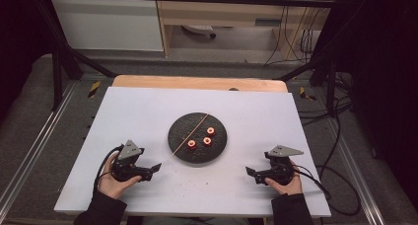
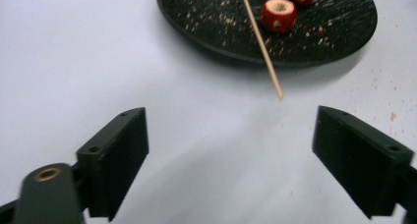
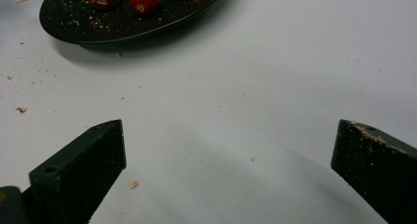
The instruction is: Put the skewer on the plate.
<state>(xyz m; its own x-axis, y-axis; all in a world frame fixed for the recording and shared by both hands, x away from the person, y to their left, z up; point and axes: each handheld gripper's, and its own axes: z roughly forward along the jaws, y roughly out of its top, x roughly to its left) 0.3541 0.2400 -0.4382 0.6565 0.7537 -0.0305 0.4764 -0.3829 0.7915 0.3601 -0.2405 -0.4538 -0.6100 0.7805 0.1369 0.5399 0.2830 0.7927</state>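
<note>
A round black plate (image 1: 197,136) lies at the middle of the white table. On it sit three small red cored fruit pieces (image 1: 207,141), and a thin wooden skewer (image 1: 189,136) lies across it, its near end sticking out over the plate's left rim. My left gripper (image 1: 156,167) rests near the front left, open, nothing between its jaws; the left gripper view has the skewer's tip (image 2: 278,94) just ahead of them, untouched. My right gripper (image 1: 249,171) sits at the front right, open and empty, with the plate (image 3: 123,22) ahead to its left.
Red and tan crumbs are scattered on the plate (image 2: 221,32) and on the white tabletop (image 1: 197,185) around it. A wooden strip (image 1: 197,82) runs along the table's far edge. Dark frame bars and cables stand beyond the table's sides.
</note>
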